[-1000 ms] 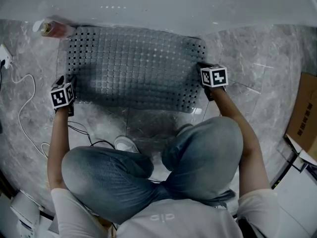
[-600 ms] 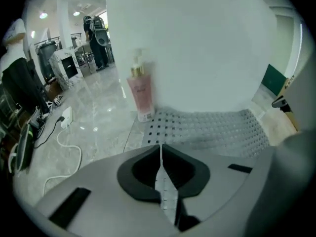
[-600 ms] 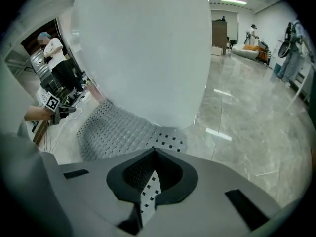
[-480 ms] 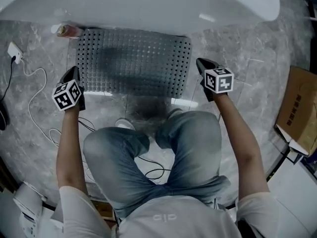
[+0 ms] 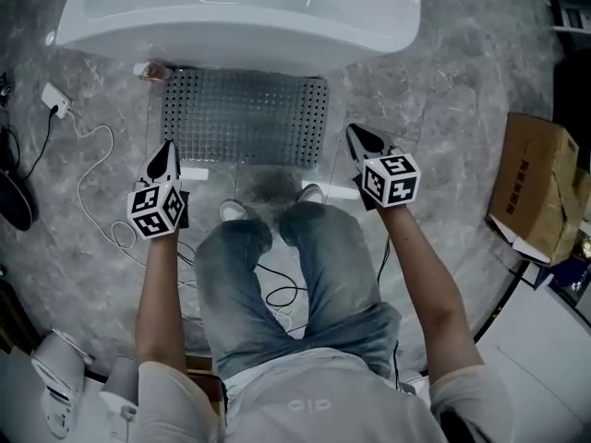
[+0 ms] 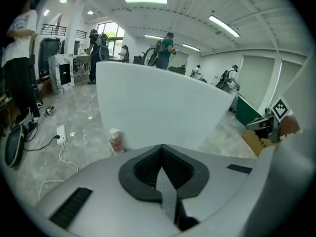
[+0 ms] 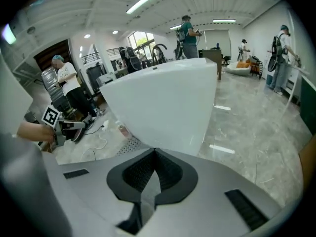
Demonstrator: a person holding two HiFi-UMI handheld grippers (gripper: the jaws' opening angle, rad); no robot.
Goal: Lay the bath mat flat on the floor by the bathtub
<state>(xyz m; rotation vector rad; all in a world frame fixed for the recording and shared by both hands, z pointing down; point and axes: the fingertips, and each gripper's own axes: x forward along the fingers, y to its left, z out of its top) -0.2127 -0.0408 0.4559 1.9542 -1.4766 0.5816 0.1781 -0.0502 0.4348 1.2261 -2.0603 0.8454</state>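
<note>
Standing over the scene in the head view, the person held both tools clear of the bath mat (image 5: 245, 118), which lay flat on the marble floor (image 5: 443, 90) in the upper centre of the frame. The mat's far long edge ran right along the foot of the white bathtub (image 5: 240, 17), and its near long edge stopped just ahead of the person's shoes (image 5: 309, 193). All four edges looked straight, with no corner folded up.

The left gripper (image 5: 167, 151) sat just off the mat's lower left corner in the picture, and the right gripper (image 5: 356, 137) sat just past its lower right corner; neither touched the mat. In the left gripper view the fingers (image 6: 148, 169) were pressed together with nothing between them. The right gripper view showed the same: fingers (image 7: 137, 174) closed on each other and empty.

A small pump bottle (image 5: 152, 70) stood on the floor at the mat's upper left corner, close against the tub. Left of the mat, a white power strip (image 5: 55, 100) and its looping cable (image 5: 97, 206) took up part of the floor, with a dark object (image 5: 17, 192) at the left edge of the frame. A thin black cable (image 5: 277, 295) lay on the floor between the person's legs. To the right of the mat the floor was bare as far as a cardboard box (image 5: 536, 187) at the right edge of the frame.
</note>
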